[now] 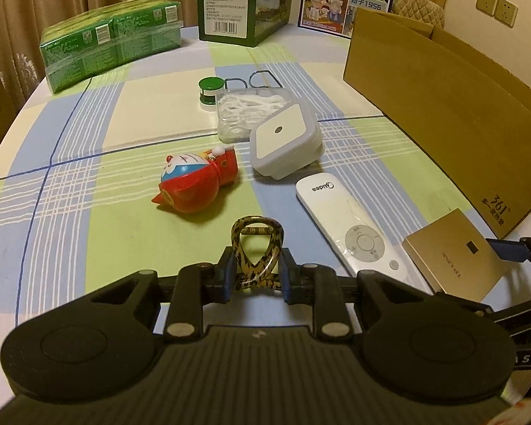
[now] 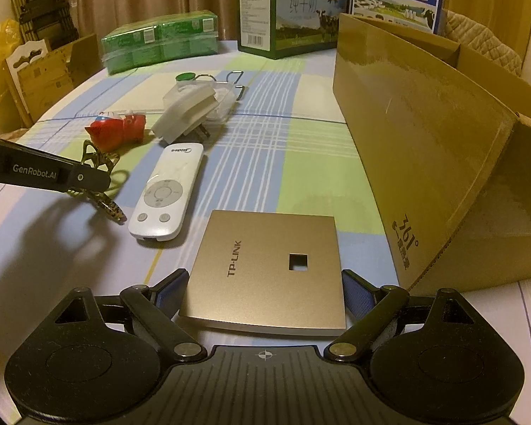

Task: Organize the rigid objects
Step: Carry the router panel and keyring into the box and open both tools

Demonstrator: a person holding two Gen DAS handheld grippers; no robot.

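A: Pinching the leopard-print hair clip (image 1: 257,248) in the left gripper (image 1: 257,276), just above the tablecloth (image 1: 88,212).
B: Light, springy, glossy; it's holding at the hinge. Right gripper (image 2: 265,294) is straddling the gold panel (image 2: 265,269), jaws wide.

Dim warm indoor light, soft shadows, fisheye-warped edges.

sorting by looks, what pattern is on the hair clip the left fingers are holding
Leopard print, tan-gold with dark spots, on the hair clip. It shows best in the left wrist view.
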